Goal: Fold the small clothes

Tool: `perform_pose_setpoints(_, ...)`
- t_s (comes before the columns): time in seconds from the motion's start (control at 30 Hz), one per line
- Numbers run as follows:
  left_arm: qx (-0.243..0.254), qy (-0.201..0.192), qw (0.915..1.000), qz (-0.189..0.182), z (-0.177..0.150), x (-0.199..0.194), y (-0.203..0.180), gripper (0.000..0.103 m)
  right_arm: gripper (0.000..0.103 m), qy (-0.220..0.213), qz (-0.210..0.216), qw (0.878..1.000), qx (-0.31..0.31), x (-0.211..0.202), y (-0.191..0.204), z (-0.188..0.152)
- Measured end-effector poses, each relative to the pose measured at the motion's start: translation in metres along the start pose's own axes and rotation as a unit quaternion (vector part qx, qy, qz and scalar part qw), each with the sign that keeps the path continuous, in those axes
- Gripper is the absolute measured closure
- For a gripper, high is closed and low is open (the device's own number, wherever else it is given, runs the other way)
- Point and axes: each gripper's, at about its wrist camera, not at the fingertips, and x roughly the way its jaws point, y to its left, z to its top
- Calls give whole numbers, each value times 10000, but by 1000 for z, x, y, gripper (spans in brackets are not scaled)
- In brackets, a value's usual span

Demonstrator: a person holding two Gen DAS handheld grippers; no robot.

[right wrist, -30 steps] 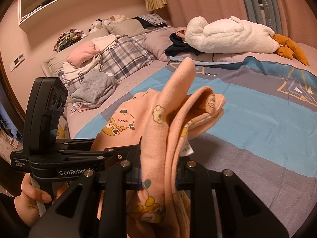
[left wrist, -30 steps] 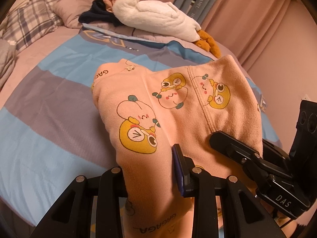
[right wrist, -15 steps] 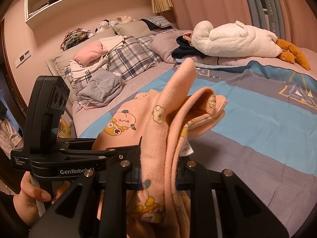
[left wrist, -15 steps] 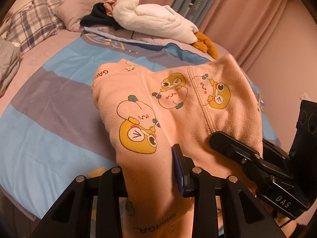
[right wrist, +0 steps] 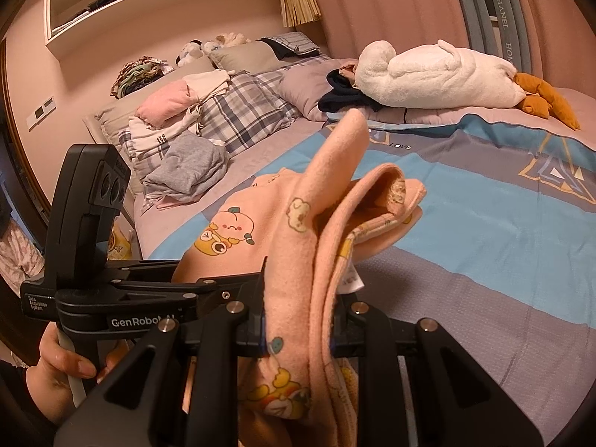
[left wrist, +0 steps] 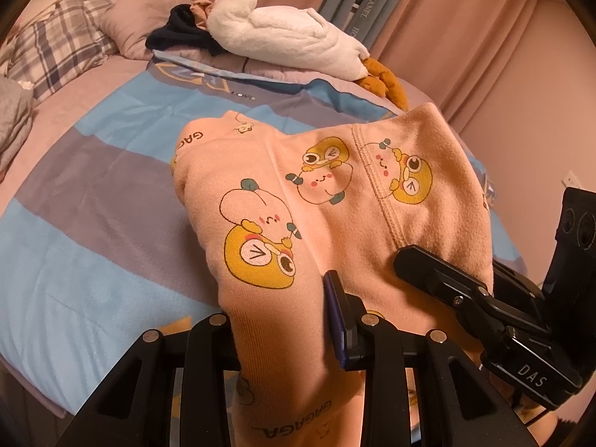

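Observation:
A small peach garment [left wrist: 335, 201] printed with yellow cartoon figures hangs between both grippers above the bed. My left gripper [left wrist: 283, 331] is shut on its near edge; the cloth drapes over the fingers. My right gripper [right wrist: 301, 320] is shut on another folded edge of the same garment [right wrist: 320, 231], which stands up in a bunch in front of the camera. The right gripper also shows in the left wrist view [left wrist: 465, 290] at lower right, and the left gripper in the right wrist view [right wrist: 123, 298] at lower left, held by a hand.
The bed has a blue and grey striped cover [right wrist: 484, 231]. A white plush goose [right wrist: 432, 74] lies at its far side on pillows. Folded clothes [right wrist: 186, 164] and a plaid pillow [right wrist: 242, 115] lie by the headboard. Pink curtains [left wrist: 465, 29] hang behind.
Both grippers with the garment have shifted slightly relative to the bed. The grips on the garment are unchanged.

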Motion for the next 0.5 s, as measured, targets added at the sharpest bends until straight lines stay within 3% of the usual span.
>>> perform_pose_setpoints(0.5, 80, 104, 9999, -33, 15, 27, -1, 72, 80, 73, -127, 9997, 183, 23, -20, 8)
